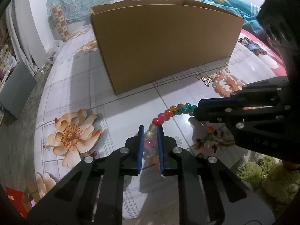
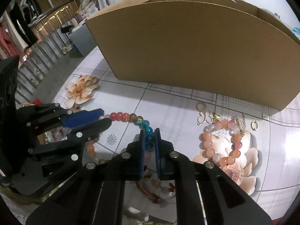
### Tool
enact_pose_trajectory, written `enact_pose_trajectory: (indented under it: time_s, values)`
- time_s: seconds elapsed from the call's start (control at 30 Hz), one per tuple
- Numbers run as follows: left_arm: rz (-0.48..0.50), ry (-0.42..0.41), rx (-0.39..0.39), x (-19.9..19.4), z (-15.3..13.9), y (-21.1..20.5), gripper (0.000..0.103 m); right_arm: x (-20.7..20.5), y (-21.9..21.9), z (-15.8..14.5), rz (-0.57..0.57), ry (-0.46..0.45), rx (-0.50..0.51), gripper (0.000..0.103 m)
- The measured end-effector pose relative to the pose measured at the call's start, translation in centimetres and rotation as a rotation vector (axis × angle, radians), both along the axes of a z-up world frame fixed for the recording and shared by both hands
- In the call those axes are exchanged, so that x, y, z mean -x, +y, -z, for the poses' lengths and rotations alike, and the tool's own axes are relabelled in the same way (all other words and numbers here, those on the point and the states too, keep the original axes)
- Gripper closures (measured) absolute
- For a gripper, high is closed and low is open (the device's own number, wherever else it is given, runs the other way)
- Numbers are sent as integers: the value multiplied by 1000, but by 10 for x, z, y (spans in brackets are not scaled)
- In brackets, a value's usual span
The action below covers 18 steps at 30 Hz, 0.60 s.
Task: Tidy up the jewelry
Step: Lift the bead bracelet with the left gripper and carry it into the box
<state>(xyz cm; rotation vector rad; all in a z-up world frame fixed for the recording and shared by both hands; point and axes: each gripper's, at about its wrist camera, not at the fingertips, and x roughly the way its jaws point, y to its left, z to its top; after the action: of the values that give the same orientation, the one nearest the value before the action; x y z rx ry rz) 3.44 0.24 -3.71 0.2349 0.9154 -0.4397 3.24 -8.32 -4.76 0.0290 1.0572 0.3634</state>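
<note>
A string of multicoloured glass beads (image 1: 169,112) hangs stretched between my two grippers above the floral table; it also shows in the right wrist view (image 2: 131,117). My left gripper (image 1: 150,129) is shut on its pale pink end. My right gripper (image 2: 149,132) is shut on its blue end, and shows in the left wrist view (image 1: 196,109) at the right. The left gripper shows in the right wrist view (image 2: 106,117) at the left. An open cardboard box (image 1: 165,43) stands just behind the beads, also in the right wrist view (image 2: 187,46).
A peach bead bracelet (image 2: 219,142) lies right of my right gripper, also in the left wrist view (image 1: 225,85). Gold charms (image 2: 204,117), a ring (image 2: 254,125) and a chain (image 2: 241,122) lie near the box's front wall. A green rug (image 1: 262,174) lies at the right.
</note>
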Motion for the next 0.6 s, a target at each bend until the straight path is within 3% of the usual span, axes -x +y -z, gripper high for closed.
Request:
enact_pose_trajectory:
  time_s: [0.07,0.6]
  values:
    - [5,6,15,0,0,-1,95,2,-3,-2,1,0,-7,93]
    - [3,-16,63,13,-20,2,95,15,-21,-18,38,-51,-58,93]
